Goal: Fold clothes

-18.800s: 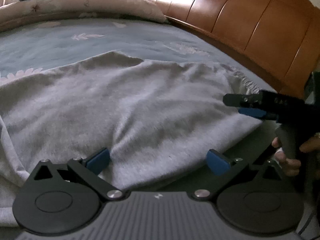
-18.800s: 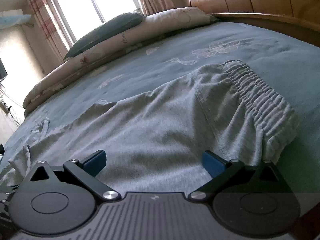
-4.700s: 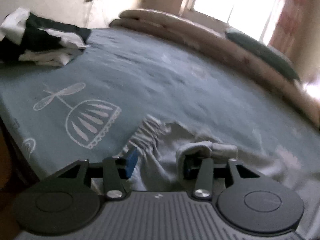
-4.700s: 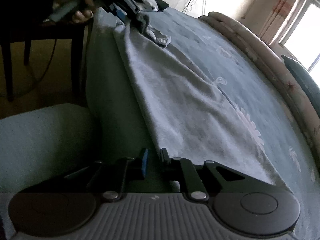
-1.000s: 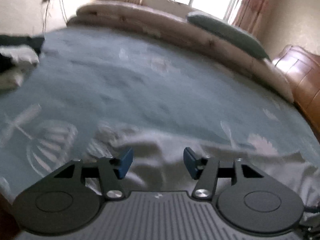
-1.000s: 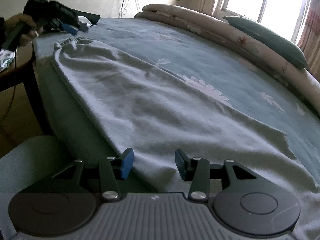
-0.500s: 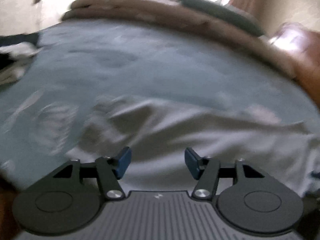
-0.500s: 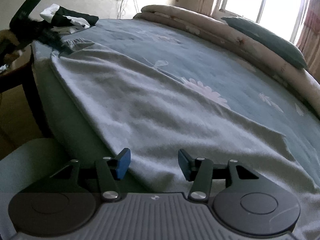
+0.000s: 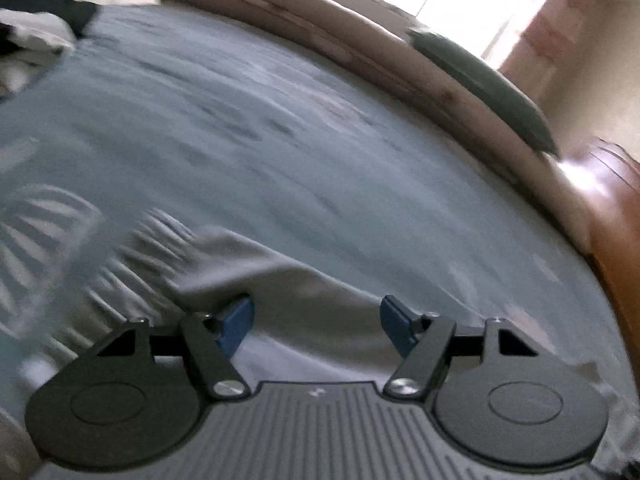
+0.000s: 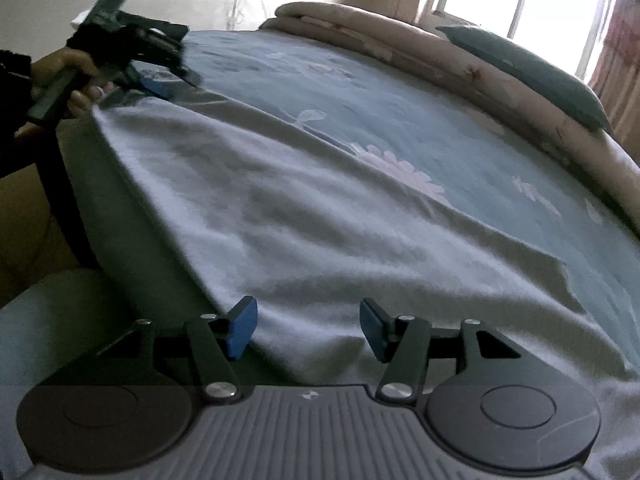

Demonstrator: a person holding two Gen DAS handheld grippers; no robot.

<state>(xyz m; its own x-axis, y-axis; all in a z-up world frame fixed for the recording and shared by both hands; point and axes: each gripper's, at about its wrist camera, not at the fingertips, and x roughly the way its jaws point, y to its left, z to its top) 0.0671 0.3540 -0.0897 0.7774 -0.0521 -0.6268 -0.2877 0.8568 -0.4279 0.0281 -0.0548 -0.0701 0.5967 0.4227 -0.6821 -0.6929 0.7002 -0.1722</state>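
Grey trousers (image 10: 320, 208) lie stretched along the near edge of the bed. Their gathered elastic waistband (image 9: 132, 264) shows at the lower left of the left wrist view, which is blurred. My left gripper (image 9: 316, 324) is open, low over the cloth just beside the waistband, holding nothing. It also shows in the right wrist view (image 10: 160, 80) at the trousers' far end, with the hand that holds it. My right gripper (image 10: 306, 330) is open and empty over the trousers' near end.
The blue-grey flowered bedsheet (image 10: 360, 92) covers the bed. Rolled quilts (image 10: 460, 60) and a dark pillow (image 10: 532, 68) lie along the far side. A pile of black and white clothes (image 9: 36, 28) sits at the far left. A wooden headboard (image 9: 624, 240) stands right.
My left gripper has swung and dropped closer to the waistband end. My right gripper has opened slightly wider and stayed over the near end. The trousers lie as before.
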